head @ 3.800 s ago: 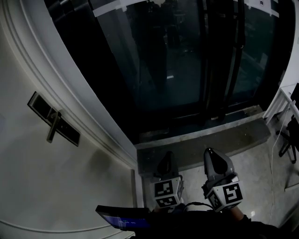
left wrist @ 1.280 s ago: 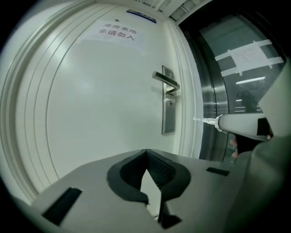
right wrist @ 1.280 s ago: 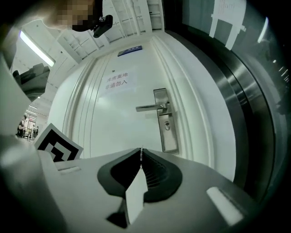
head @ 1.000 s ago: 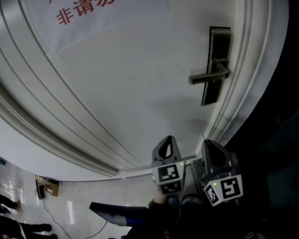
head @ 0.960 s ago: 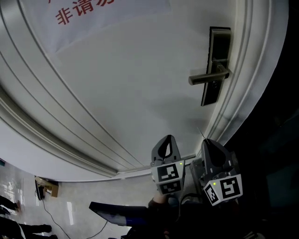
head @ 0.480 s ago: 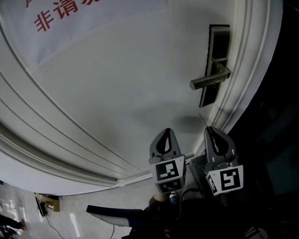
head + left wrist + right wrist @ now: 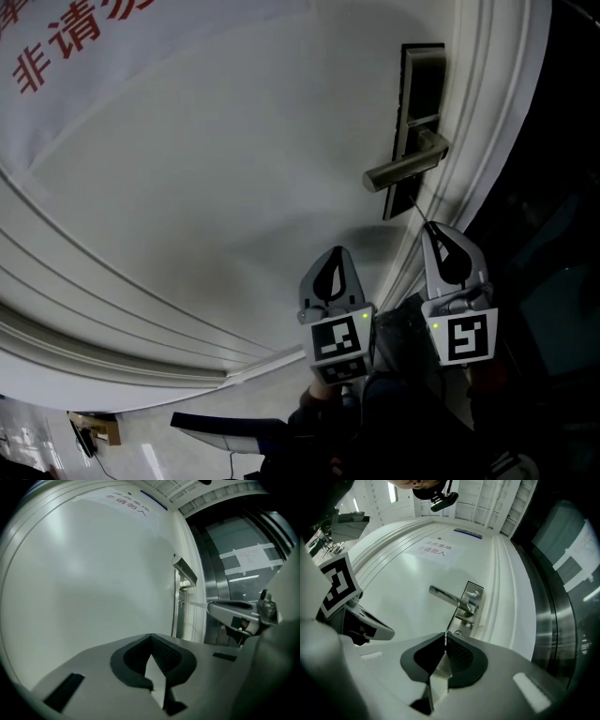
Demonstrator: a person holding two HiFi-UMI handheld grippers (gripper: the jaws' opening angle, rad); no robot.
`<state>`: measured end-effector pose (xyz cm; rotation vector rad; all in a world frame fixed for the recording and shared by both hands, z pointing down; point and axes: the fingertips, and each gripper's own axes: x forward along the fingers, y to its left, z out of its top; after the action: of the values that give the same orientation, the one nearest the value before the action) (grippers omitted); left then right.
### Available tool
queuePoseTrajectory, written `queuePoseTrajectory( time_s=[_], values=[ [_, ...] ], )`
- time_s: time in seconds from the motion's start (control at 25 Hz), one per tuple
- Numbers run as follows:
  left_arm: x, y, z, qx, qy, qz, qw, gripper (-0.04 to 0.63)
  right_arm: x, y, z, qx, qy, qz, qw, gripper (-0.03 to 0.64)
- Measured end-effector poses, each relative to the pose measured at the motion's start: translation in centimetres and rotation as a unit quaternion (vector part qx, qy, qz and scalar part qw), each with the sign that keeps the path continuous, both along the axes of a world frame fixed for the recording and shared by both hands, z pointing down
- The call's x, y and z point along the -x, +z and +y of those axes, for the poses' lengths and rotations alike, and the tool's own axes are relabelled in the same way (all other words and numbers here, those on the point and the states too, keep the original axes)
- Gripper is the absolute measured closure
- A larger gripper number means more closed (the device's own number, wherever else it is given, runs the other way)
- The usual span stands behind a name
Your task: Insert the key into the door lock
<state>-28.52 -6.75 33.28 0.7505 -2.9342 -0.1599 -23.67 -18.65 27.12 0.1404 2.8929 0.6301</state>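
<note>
A dark lock plate [image 7: 422, 112] with a metal lever handle [image 7: 403, 169] sits near the white door's right edge. My right gripper [image 7: 441, 239] is just below the plate, shut on a thin key [image 7: 424, 217] whose blade points up at the plate's lower end. In the right gripper view the key [image 7: 446, 637] pokes out of the shut jaws, just short of the round keyhole [image 7: 458, 633] under the handle [image 7: 450, 598]. My left gripper [image 7: 330, 277] hangs lower and to the left, shut with nothing in it, facing the bare door [image 7: 93, 583].
The door frame's white moulding [image 7: 487, 112] runs beside the lock, with dark glass [image 7: 562, 187] to its right. A paper notice with red characters [image 7: 75, 47] hangs on the door at upper left. Low at the left lies tiled floor [image 7: 56, 441].
The right gripper has risen with the key toward the lock plate's lower end, and the left gripper has edged up slightly. Earlier the head view faced dark glass; it now faces the door.
</note>
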Motion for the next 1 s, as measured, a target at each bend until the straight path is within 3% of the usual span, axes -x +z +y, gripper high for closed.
queuePoseTrajectory(
  time_s=[0.2,0.48,0.56,0.76,1.0],
  values=[
    [0.3,-1.8,-3.6,-0.003,0.031,-0.008,0.9995,0.595,1.4,-0.7,-2.3,-0.037,0.008,0.005,0.999,0.604],
    [0.3,-1.7,-7.1,-0.024,0.072,-0.001,0.9971,0.595,2.8,-1.2,-2.6,-0.158,0.000,-0.010,0.987,0.604],
    [0.2,-1.6,-7.9,-0.034,0.083,0.005,0.9960,0.595,3.0,-1.3,-2.5,-0.217,0.010,-0.022,0.976,0.604],
    [0.0,-0.8,-9.1,-0.044,0.099,0.018,0.9939,0.595,3.3,-1.2,-2.5,-0.369,0.031,-0.026,0.928,0.604],
    [0.7,-0.7,-9.4,-0.044,0.099,0.019,0.9939,0.595,3.2,-0.6,-2.5,-0.424,0.036,-0.021,0.905,0.604]
  ],
)
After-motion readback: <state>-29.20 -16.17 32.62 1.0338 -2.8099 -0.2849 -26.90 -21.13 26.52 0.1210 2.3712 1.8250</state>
